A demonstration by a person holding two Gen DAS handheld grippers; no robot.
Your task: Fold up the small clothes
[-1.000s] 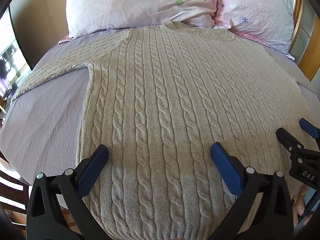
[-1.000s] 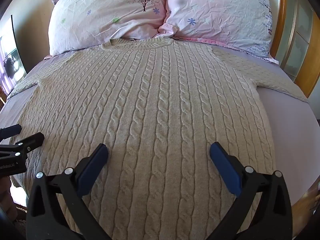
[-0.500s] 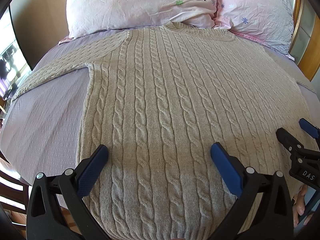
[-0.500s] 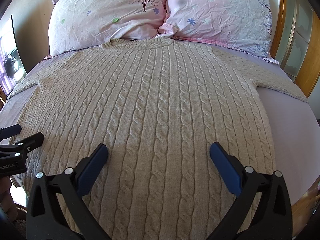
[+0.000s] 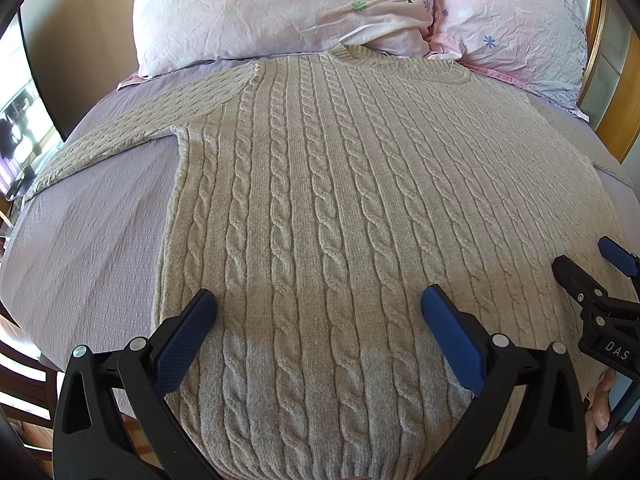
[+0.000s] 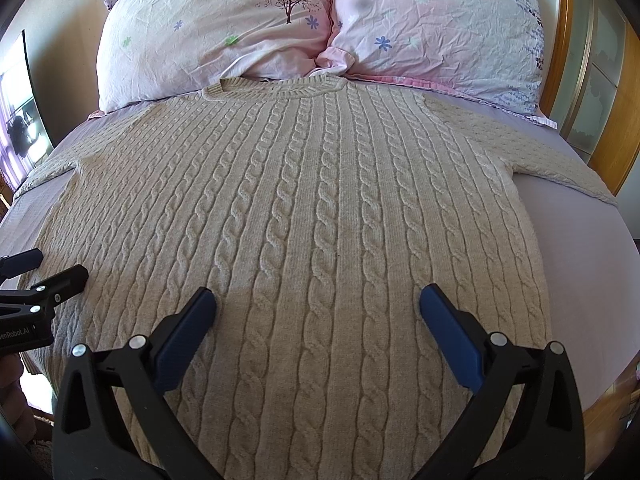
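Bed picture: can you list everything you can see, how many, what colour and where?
sweater: one, beige cable knit, spread flat on the bed, collar toward the pillows, a sleeve out to each side
pillows: two, pale pink with small flowers and a tree print, side by side at the head of the bed
bed sheet: one, lilac, under the sweater
headboard frame: one, orange-brown wood, on the right edge
left tongs: one, black with blue pads, open, hovering over the sweater's lower part
right tongs: one, black with blue pads, open, hovering over the sweater's lower part
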